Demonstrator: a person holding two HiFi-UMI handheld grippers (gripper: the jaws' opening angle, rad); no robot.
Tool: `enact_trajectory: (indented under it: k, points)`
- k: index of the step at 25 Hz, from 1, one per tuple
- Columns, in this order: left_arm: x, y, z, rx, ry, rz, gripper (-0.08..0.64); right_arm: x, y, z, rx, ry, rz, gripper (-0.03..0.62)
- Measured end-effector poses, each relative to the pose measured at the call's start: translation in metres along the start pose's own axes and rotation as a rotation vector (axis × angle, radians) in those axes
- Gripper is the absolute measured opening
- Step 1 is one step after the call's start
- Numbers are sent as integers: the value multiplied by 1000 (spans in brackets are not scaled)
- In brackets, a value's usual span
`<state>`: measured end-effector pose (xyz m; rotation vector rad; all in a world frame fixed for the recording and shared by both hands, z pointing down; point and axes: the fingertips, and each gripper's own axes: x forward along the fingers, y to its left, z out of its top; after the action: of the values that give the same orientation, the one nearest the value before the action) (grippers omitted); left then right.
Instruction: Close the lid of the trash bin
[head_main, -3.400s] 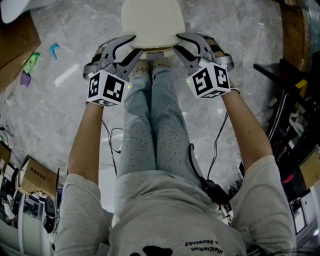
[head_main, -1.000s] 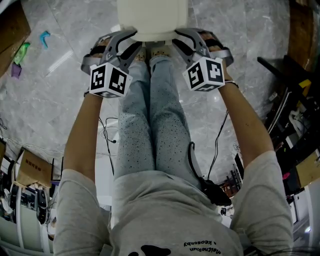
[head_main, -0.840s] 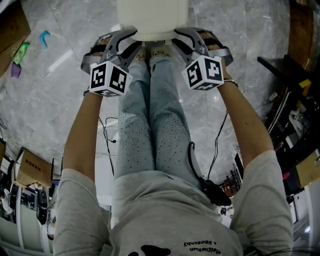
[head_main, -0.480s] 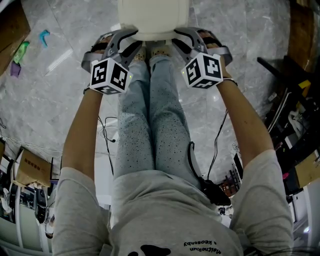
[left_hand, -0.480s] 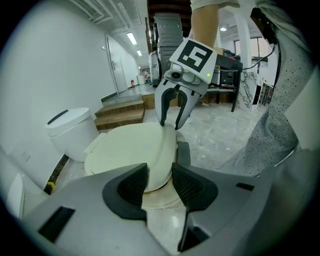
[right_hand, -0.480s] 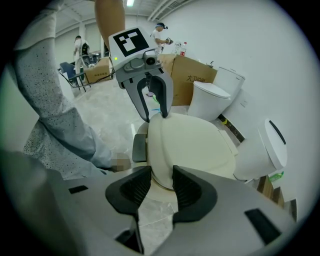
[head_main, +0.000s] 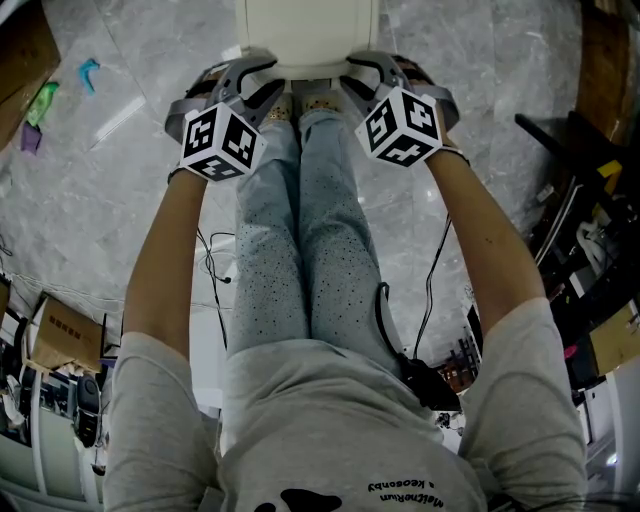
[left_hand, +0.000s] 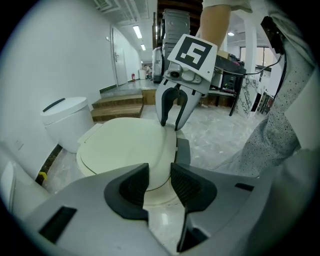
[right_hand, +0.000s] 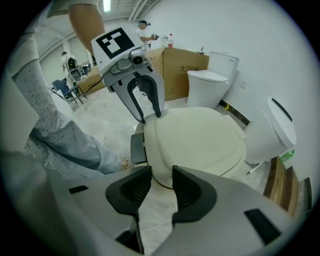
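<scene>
Left claw (left_hand: 159, 181) closing, lid (left_hand: 122, 150) rim between jaws

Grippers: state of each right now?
Left gripper: open, jaws just narrowed slightly, nothing gripped between them.
Right gripper: open, empty, tips by the lid.

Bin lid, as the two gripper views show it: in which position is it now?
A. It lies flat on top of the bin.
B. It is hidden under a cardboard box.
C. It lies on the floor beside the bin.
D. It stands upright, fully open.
A: in both gripper views the cream lid lies flat and level, neither raised nor off its place, and nothing covers it.
</scene>
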<state>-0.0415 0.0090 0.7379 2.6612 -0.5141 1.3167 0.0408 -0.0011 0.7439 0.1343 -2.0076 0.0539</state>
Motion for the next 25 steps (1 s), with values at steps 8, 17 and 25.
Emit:
enact_trajectory:
  k: [8, 17, 25]
  points:
    - [6, 4, -4, -113, 35, -34, 79, 5, -5, -2, 130, 29, 36, 103]
    - [5, 12, -3, -235, 74, 2, 26, 2, -13, 4, 266, 55, -17, 35]
    - [-30, 30, 32, -436, 8, 66, 20, -41, -33, 50, 409, -61, -91, 32]
